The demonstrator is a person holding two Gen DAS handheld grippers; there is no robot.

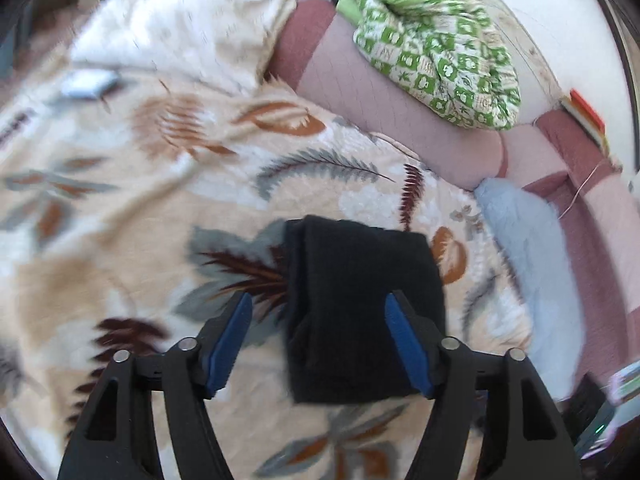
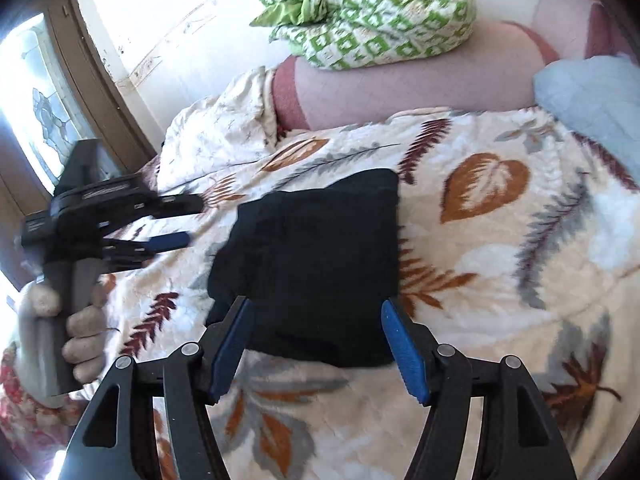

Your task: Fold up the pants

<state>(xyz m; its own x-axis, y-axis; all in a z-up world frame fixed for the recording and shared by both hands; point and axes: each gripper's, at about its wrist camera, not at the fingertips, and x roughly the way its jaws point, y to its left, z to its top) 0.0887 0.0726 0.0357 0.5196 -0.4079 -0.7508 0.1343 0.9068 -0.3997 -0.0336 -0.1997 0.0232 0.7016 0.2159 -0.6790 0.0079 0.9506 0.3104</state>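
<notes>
Cream plush blanket with brown and grey leaf print (image 1: 168, 184) covers the bed and fills most of both views. Behind it, a pink bolster cushion (image 1: 384, 104) lies along the pale wall, with a crumpled green-and-white patterned quilt (image 1: 436, 40) heaped on top. A pale blue pillow (image 1: 528, 248) sits at the blanket's far edge, beside the cushion. The black pants (image 2: 320, 264), folded into a compact rectangular bundle, lie flat on the blanket near its middle. Right gripper (image 2: 314, 316) hovers over the bundle's near edge, its blue-padded fingers spread wide and clamped on nothing. Left gripper (image 1: 318, 308) likewise gapes wide above the pants, holding nothing. In the right wrist view a bare hand (image 2: 72, 324) grips its handle, just left of the bundle.
</notes>
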